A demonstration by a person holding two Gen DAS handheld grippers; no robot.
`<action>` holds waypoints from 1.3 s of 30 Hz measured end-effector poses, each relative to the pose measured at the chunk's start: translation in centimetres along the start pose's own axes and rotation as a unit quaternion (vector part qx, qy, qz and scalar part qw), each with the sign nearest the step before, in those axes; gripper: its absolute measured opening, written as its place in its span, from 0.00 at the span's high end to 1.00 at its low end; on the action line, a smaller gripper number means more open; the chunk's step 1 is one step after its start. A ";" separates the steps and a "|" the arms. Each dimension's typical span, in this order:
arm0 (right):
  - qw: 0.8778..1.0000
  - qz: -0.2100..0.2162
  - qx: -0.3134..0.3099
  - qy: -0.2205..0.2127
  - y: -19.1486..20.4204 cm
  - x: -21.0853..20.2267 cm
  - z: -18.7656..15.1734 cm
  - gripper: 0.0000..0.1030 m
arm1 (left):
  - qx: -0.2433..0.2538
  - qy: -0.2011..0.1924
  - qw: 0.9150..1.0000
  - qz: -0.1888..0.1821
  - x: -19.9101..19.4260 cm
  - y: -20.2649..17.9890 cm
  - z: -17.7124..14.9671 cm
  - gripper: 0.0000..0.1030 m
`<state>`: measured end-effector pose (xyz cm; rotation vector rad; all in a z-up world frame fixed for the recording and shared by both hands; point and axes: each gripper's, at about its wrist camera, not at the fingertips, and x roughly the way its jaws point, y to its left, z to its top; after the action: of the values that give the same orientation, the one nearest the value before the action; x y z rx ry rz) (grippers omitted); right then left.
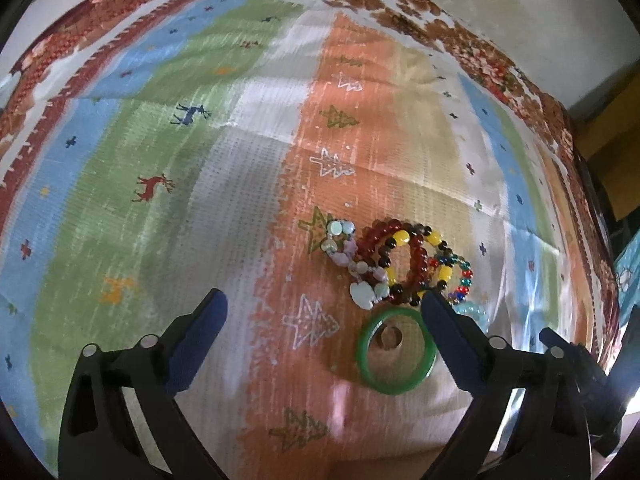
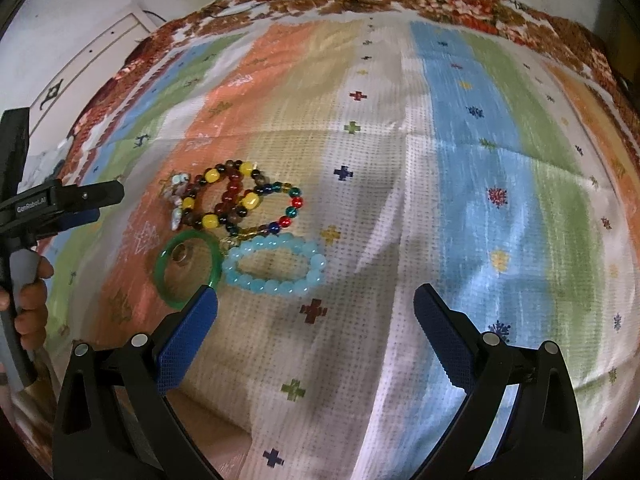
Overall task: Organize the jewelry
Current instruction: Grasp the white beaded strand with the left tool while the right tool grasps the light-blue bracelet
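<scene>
- Left wrist view: left gripper (image 1: 322, 304) is held wide apart, empty, above the patterned cloth (image 1: 160, 160). Green bangle (image 1: 396, 350) lies flat beside its right finger, a small ring (image 1: 391, 338) inside it.
- Right wrist view: right gripper (image 2: 316, 300) is spread wide, empty. Pale blue bead bracelet (image 2: 274, 266) lies as an oval (long axis left-right), touching the bangle; mixed bead bracelets (image 2: 240, 200) are heaped just beyond.

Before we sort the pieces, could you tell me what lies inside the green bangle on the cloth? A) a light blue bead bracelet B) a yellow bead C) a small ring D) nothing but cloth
C: a small ring lies within the loop of the green bangle, while the light blue bead bracelet sits just outside it, to its right in the right wrist view.
</scene>
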<state>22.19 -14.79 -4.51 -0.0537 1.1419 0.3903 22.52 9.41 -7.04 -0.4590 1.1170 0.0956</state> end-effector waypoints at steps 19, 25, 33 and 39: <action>1.000 -0.003 0.011 0.025 -0.7 3.2 1.8 0.12 | -0.040 0.056 0.997 -0.042 4.8 0.1 2.4 0.43; 0.999 -0.007 0.011 0.038 -0.8 4.6 2.2 0.17 | -0.039 0.059 0.997 -0.038 5.6 0.0 3.0 0.48; 0.999 -0.015 -0.002 0.049 -0.4 6.2 2.5 0.29 | -0.037 0.065 0.997 -0.013 6.4 0.0 3.6 0.58; 0.998 -0.023 -0.008 0.049 -0.3 6.5 2.7 0.33 | -0.012 0.063 0.998 0.014 6.9 -0.8 3.3 0.59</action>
<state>26.93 -12.70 -9.24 -0.1136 1.2323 0.3578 28.65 8.93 -11.68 -0.4761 1.2483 0.1055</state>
